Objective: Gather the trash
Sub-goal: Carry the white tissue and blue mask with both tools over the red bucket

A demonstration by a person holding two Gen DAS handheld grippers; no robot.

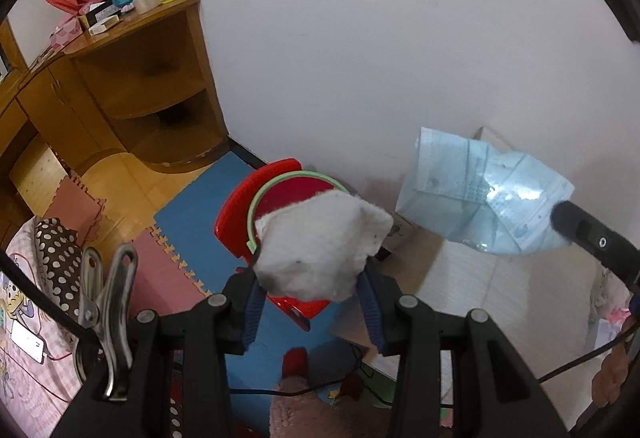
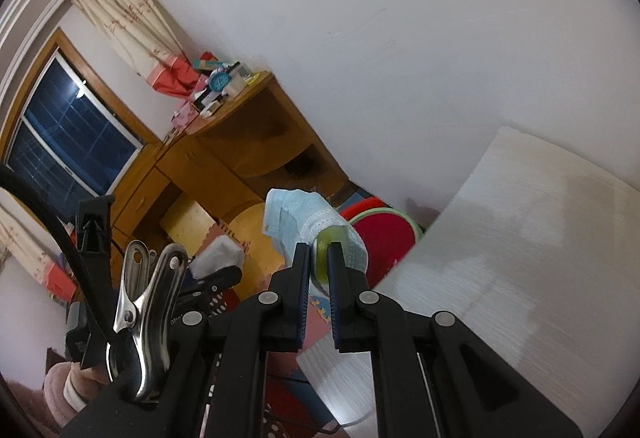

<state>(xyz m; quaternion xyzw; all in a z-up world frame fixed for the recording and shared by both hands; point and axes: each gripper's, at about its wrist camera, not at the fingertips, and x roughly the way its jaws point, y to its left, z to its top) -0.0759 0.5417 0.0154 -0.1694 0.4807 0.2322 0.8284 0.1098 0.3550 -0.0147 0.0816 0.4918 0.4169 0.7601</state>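
White crumpled tissue wad (image 1: 324, 242) sits pinched btwn the left gripper (image 1: 312, 302) fingers, held above a red round bin w/ green rim (image 1: 280, 194) on the blue foam floor mat (image 1: 192, 214). Right gripper (image 2: 319, 262) fingers are pressed together on a pale blue pleated face mask (image 2: 304, 222), w/ sth yellow-green in the fold; in the left view the mask (image 1: 480, 194) hangs just right of the tissue, over the pale wood-grain desk (image 1: 480, 278). Bin stands by the white wall (image 1: 360, 38), near a brown wooden corner shelf (image 1: 152, 86)
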